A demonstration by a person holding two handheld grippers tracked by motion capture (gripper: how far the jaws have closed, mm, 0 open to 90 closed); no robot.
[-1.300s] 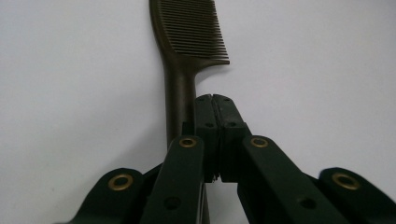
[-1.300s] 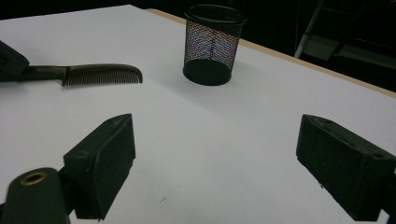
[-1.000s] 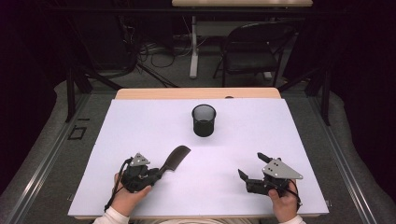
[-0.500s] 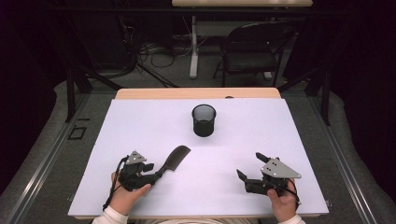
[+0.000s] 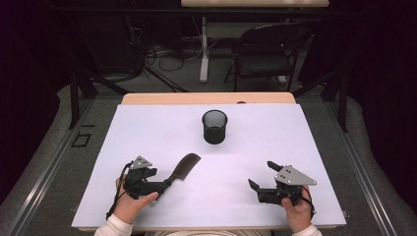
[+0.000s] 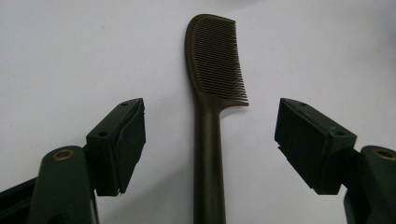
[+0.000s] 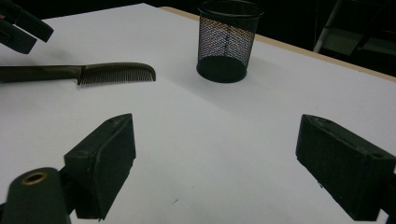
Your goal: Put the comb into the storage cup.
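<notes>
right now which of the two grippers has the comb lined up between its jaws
The left gripper: its open jaws straddle the comb handle without touching it. The right gripper is also open, over bare table.

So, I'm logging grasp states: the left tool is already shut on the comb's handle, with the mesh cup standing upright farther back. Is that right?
Not quite. The left tool is open: in the left gripper view its jaws stand wide on either side of the comb, touching nothing. The mesh cup does stand upright farther back.
</notes>
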